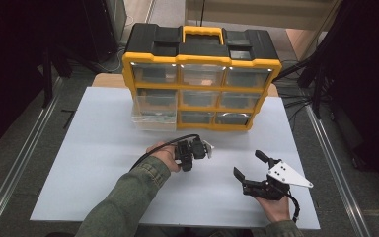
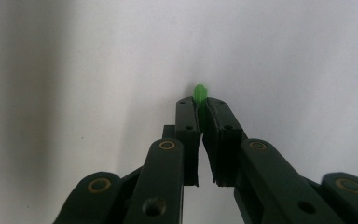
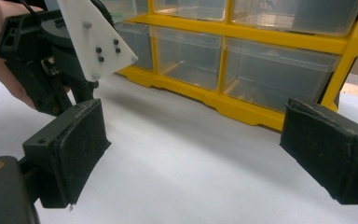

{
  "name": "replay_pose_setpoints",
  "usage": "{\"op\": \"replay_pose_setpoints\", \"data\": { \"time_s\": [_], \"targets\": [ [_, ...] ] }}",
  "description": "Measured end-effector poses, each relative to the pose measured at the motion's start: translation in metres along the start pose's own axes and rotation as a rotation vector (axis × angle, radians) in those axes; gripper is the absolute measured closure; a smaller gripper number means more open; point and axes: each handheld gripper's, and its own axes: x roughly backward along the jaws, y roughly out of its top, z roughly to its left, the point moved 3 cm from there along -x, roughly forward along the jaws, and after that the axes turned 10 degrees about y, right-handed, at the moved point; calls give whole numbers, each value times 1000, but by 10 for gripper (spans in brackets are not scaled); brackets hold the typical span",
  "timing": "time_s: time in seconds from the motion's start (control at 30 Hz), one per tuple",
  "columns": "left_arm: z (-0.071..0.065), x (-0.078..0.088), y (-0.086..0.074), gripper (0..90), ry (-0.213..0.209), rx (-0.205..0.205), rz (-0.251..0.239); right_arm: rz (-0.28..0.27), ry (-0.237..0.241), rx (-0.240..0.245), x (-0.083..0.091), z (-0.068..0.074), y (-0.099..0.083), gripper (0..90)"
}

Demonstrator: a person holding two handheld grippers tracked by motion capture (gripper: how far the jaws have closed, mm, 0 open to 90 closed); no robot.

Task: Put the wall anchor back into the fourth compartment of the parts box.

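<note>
A yellow and black drawer organiser (image 1: 201,79) stands at the back of the white table (image 1: 103,163); its clear drawers face me. One clear drawer (image 1: 154,112) at the lower left is pulled out. My left gripper (image 2: 202,99) points down at the table, shut on a small green piece (image 2: 199,92) that pokes out past its tips. In the high view my left gripper (image 1: 193,154) sits mid-table, in front of the organiser. My right gripper (image 1: 249,164) is open to its right, with nothing between its pads (image 3: 81,140). The organiser's drawers (image 3: 270,70) show ahead of it.
Metal rails (image 1: 17,158) run along both sides of the table. Black stands and cables (image 1: 321,74) crowd the right and left background. The left hand's gripper body with its white plate (image 3: 93,37) sits close to the right gripper's left jaw.
</note>
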Motion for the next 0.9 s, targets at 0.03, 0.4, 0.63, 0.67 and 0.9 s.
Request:
{"op": "replay_pose_setpoints", "data": {
  "time_s": [0.03,0.4,0.63,0.67,0.9],
  "targets": [
    [-1,3,0,837,-3,-1,7,-1,0,0,0,0,0,73],
    [0,54,-8,837,29,-13,-87,-2,-3,-1,0,0,0,74],
    [1,98,-10,837,75,-37,-96,-4,-5,1,1,-1,0,73],
    [2,103,-10,837,83,-36,-104,-4,-5,1,1,-1,0,73],
    [16,141,-13,837,148,-32,-122,-6,-9,2,2,-2,1,73]
  ]
}}
